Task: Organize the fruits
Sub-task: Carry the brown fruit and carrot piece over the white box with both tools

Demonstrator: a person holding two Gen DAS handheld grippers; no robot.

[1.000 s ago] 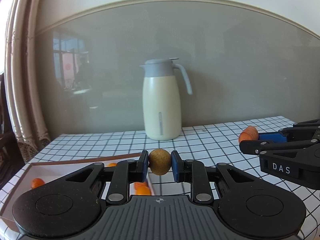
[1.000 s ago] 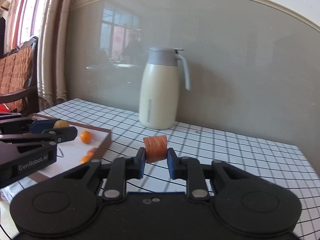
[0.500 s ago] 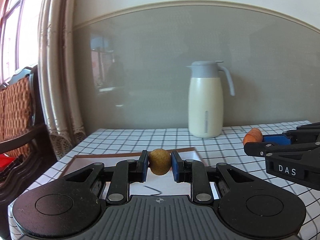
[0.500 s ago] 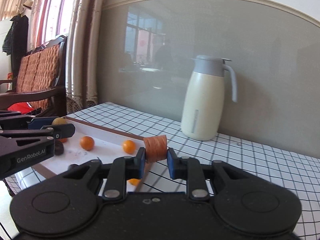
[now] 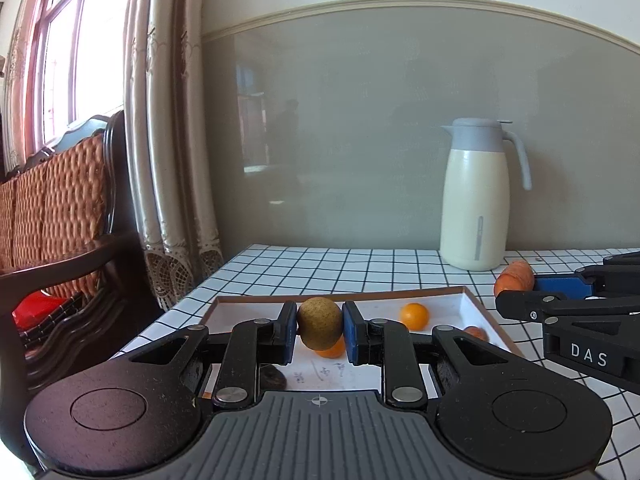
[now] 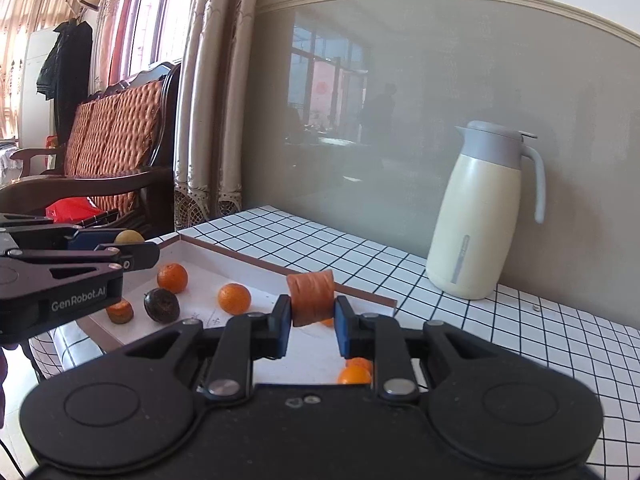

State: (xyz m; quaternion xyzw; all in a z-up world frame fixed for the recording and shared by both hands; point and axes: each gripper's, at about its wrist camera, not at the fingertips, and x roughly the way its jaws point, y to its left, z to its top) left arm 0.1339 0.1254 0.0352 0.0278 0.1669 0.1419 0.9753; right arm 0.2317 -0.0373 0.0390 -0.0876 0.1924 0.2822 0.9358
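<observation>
My left gripper (image 5: 319, 329) is shut on a round yellow-brown fruit (image 5: 319, 327) and holds it above a white tray with a brown rim (image 5: 472, 304). My right gripper (image 6: 311, 314) is shut on an orange carrot chunk (image 6: 311, 297) above the same tray (image 6: 280, 270). In the tray lie small oranges (image 6: 234, 298) (image 6: 172, 277), a dark round fruit (image 6: 161, 305) and a carrot piece (image 6: 119, 310). The right gripper and its carrot chunk (image 5: 514, 278) show at the right of the left wrist view. The left gripper (image 6: 132, 246) shows at the left of the right wrist view.
A cream thermos jug with a grey lid (image 5: 478, 196) stands at the back of the checked tablecloth (image 5: 320, 268) against the wall. A wooden chair with an orange cushion (image 6: 112, 140) and curtains stand past the table's left edge.
Both grippers have swung left with their loads and now hang over the tray. The jug has shifted right in both views; more of the fruits in the tray show.
</observation>
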